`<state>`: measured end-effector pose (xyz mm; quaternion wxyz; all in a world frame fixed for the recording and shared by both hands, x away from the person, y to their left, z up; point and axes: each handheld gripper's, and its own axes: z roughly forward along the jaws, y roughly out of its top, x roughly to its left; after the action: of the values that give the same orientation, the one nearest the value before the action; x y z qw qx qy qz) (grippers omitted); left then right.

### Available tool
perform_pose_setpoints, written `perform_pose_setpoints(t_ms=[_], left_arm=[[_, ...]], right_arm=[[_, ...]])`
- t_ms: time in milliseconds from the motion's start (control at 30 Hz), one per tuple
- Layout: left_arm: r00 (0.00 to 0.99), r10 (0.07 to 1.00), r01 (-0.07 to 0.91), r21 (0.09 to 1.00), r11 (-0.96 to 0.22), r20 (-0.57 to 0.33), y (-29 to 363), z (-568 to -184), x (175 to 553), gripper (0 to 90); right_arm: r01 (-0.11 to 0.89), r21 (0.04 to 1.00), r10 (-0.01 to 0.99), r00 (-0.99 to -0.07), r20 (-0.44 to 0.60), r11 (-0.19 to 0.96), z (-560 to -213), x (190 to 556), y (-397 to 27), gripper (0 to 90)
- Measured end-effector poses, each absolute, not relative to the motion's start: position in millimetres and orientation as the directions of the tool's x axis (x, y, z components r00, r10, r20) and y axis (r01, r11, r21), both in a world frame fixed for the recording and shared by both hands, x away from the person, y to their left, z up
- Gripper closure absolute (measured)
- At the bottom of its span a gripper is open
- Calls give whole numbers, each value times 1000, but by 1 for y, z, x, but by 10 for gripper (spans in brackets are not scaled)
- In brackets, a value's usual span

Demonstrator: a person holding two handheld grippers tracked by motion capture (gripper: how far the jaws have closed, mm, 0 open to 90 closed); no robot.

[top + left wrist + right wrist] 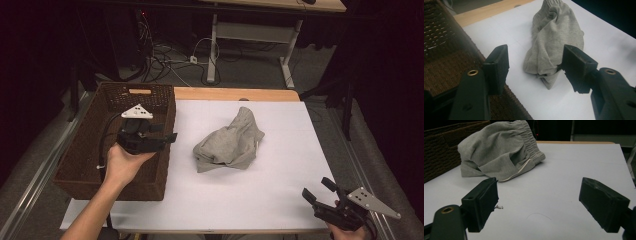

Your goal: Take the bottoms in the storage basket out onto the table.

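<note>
A brown wicker basket (pixel 90 165) stands at the left edge of the white table (pixel 280 185), and its near wall lies between the left gripper (pixel 167 136) and the open tabletop — the gripper hangs over the basket's right rim, jaws pointing toward the cloth. Behind the table, desk legs (pixel 212 50) and loose cables (pixel 165 55) sit on the dim floor. The grey garment (pixel 230 142) lies crumpled in a heap near the middle of the table, just right of the basket and touching neither gripper; it shows a ribbed elastic waistband (pixel 530 135) and a pale seam edge along one fold. The left gripper's jaws stand partly apart with nothing between them. The right gripper (pixel 320 189), at the table's near right corner and well apart from the garment, has its jaws spread wide and empty. The garment's folds hide its full shape — whether shorts or trousers cannot be told. The right hand is cut off by the bottom edge.
</note>
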<state>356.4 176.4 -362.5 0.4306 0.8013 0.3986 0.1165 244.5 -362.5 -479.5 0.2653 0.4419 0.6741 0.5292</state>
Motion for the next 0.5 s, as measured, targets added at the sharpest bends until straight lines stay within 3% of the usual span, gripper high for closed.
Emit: perform_pose_setpoints(t_ms=[500], left_arm=[[637,753,533,799,-279,-162,194,-363,345,368]], right_arm=[[314,948,876,-469,110,49,-479,244,-362,163]])
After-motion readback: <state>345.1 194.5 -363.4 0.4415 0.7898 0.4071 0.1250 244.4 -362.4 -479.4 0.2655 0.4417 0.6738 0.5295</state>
